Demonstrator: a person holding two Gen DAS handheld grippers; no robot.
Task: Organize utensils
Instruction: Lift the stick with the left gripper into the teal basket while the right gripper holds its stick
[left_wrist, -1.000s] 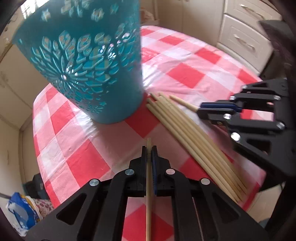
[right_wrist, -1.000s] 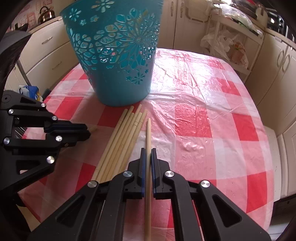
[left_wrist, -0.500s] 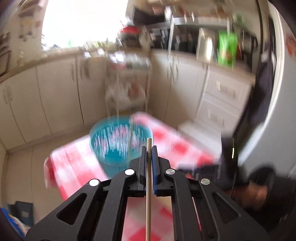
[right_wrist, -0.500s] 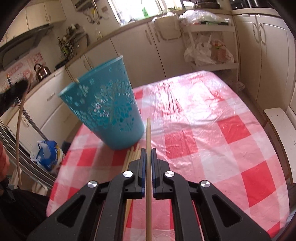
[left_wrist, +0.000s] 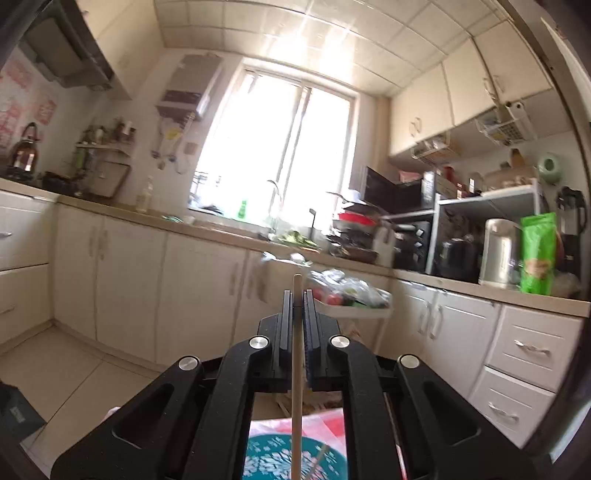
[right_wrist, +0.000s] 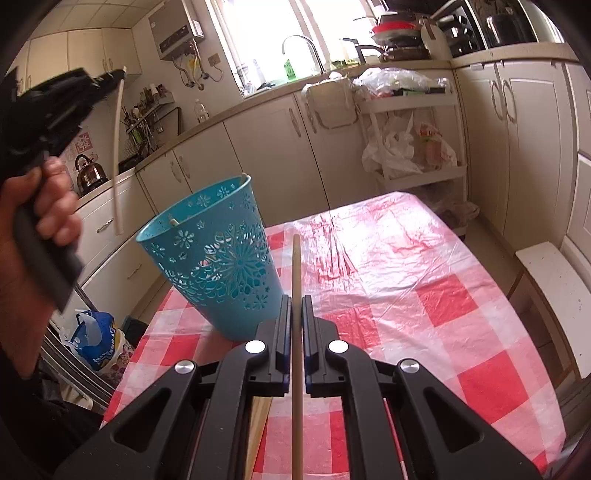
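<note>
Right wrist view | right claw (right_wrist: 296, 306) clamps one chopstick (right_wrist: 296, 266) over checked worktop (right_wrist: 424, 288) | teal basket (right_wrist: 218, 258) far-left holds chopstick ends at rim | left claw (left_wrist: 296, 302) pinches another chopstick (left_wrist: 296, 354) above basket (left_wrist: 288, 459)

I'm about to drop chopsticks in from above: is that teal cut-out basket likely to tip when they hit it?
Possibly. The teal basket is tall, narrows toward its base and looks like light, perforated plastic. It stands on a wrinkled plastic tablecloth, so it may slide too.
</note>
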